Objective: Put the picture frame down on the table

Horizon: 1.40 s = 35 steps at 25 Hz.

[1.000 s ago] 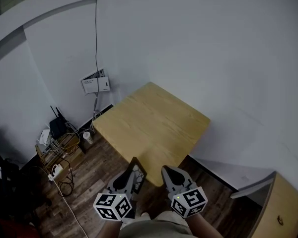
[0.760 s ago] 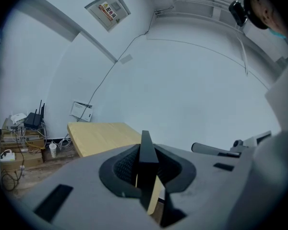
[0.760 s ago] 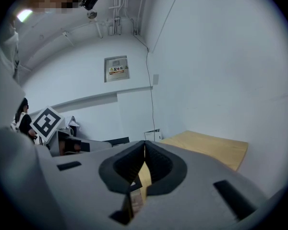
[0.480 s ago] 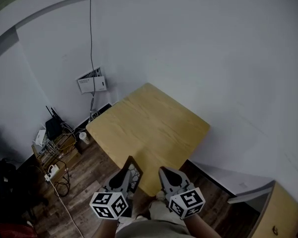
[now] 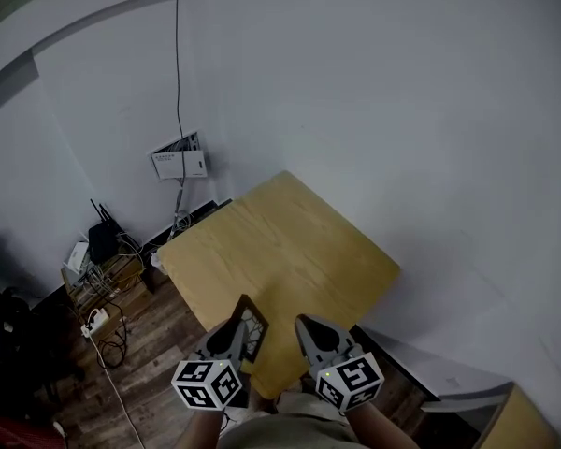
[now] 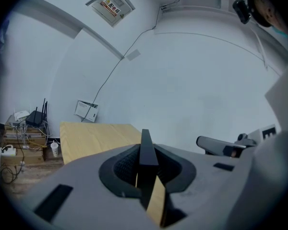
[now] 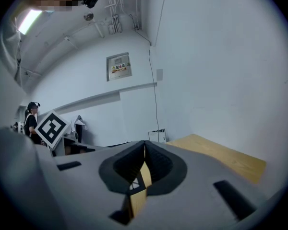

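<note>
Wooden table (image 5: 290, 241) lies below — left gripper (image 5: 232, 333) fingers clamp the picture frame (image 5: 252, 327), right gripper (image 5: 309, 329) fingers pressed together.

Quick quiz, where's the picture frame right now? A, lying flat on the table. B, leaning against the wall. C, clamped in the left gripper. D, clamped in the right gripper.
C: the left gripper view shows the picture frame edge-on, pinched between the jaws of the left gripper, which the head view shows at the near edge of the table.
</note>
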Tool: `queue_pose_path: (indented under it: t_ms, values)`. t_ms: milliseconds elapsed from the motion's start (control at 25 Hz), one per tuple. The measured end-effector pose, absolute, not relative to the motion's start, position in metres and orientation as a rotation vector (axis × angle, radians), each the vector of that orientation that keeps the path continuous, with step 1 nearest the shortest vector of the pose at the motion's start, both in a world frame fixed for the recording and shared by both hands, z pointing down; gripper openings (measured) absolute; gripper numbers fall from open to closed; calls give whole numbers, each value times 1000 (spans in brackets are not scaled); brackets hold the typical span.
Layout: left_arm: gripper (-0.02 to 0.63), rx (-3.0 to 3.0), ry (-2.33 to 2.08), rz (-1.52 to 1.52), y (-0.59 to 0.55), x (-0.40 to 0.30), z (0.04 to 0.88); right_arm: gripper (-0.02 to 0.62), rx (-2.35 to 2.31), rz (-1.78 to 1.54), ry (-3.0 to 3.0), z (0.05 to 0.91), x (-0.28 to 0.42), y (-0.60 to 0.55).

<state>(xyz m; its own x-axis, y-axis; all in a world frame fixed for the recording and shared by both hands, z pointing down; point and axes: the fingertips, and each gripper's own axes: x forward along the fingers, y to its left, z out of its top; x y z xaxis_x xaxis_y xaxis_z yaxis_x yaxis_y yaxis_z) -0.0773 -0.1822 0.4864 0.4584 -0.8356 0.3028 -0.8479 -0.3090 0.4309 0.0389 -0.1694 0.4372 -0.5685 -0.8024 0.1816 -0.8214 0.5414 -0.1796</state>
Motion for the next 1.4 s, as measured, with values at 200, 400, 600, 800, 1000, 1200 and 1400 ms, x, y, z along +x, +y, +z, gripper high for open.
queue_pose_path:
  t_ms: [200,400,600,800,1000,1200,1400]
  values:
    - [57,2138,-1429,23,-208,-61,496,2,1369,387,-2695,445,54,-194]
    - [57,2113,-1454,20,-232,-46,507,2,1337,401,-2700,455,68,-214]
    - [57,2085,-1467,22,-250,-34,518,2,1305,435,-2702,466,75,-230]
    - [57,2061,-1480,31,-265,-24,533,2,1264,455,-2714,475,80,-241]
    - [57,2033,-1482,40,-278,-16,551,2,1238,479,-2706,483,85,-250]
    - [57,2021,-1490,63,-287,-14,564,2,1237,498,-2697,488,87,-258]
    - [57,2029,-1490,70,-294,-12,573,2,1207,502,-2698,494,84,-262]
